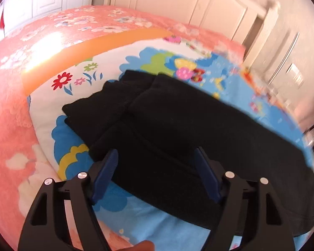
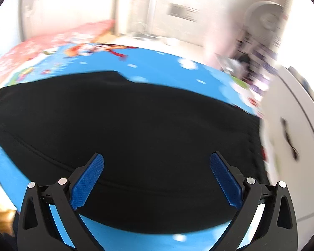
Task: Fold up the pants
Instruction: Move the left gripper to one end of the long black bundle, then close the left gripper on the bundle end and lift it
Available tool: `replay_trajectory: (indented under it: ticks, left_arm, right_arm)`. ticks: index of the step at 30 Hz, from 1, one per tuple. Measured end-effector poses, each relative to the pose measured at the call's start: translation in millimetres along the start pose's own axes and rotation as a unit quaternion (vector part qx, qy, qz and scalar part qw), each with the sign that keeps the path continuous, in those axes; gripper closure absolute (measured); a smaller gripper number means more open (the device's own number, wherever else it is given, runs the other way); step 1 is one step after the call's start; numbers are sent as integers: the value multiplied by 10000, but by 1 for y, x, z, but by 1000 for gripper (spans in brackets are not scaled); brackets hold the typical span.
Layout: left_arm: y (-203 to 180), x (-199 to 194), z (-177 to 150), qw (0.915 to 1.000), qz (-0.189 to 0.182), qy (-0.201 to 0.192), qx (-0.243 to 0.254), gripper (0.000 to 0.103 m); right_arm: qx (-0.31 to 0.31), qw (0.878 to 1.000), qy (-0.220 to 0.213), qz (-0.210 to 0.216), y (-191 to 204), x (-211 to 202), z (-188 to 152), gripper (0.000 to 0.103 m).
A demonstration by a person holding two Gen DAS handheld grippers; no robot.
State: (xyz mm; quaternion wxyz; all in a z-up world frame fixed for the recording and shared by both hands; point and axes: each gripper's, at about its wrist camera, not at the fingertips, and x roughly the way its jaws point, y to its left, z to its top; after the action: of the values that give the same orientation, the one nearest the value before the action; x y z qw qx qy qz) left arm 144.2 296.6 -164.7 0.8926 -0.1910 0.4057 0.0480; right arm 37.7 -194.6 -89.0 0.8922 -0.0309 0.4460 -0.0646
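Black pants (image 1: pixel 178 129) lie flat on a bright blue cartoon-print sheet (image 1: pixel 148 223) on the bed. In the left wrist view the leg ends lie at the far left, partly overlapping. My left gripper (image 1: pixel 156 156) is open and empty, hovering over the near edge of the pants. In the right wrist view the pants (image 2: pixel 136 125) fill the middle, with a seam running across. My right gripper (image 2: pixel 157 161) is open and empty above them. Both views are motion-blurred.
A pink floral bedspread (image 1: pixel 12 96) lies under the sheet at left and far side. White wardrobe doors (image 1: pixel 198 6) stand behind the bed. A white cabinet (image 2: pixel 293 146) and cluttered shelves (image 2: pixel 259 62) stand at the right.
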Motion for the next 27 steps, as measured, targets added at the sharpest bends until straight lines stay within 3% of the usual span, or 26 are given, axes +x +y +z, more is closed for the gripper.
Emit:
replay_trajectory:
  ticks: [2, 4, 8, 12, 14, 17, 19, 24, 27]
  left_arm:
    - [24, -15, 0, 9969, -434, -179, -628, 27]
    - [51, -21, -3, 9901, -634, -231, -1228, 27]
    - [104, -18, -12, 9667, -1205, -230, -2245, 29]
    - [125, -10, -10, 9513, -1629, -276, -2600, 41]
    - [130, -2, -6, 9472, -1754, -206, -2675, 45]
    - [136, 21, -1, 9309, -2093, 96, -2991, 46]
    - [134, 31, -1, 9288, -2099, 308, -3039, 55]
    - [141, 47, 9, 9183, -2319, 391, -3183, 58]
    - [152, 57, 11, 9107, -2332, 401, -3386, 72]
  right_arm:
    - [-246, 9990, -60, 364, 34, 5, 18, 7]
    - [-600, 9947, -65, 836, 78, 13, 36, 10]
    - [-1240, 9791, 80, 1608, 168, 37, 60, 25]
    - [-1416, 9687, 262, 2023, 239, 62, 81, 34]
    - [-1418, 9681, 363, 2035, 268, 76, 90, 38]
    - [-1572, 9700, 410, 1808, 298, 94, 95, 39]
    - [-1594, 9702, 472, 1765, 305, 102, 94, 40]
    - [-1653, 9715, 288, 1674, 310, 106, 87, 40]
    - [-1602, 9717, 250, 1720, 309, 110, 87, 38]
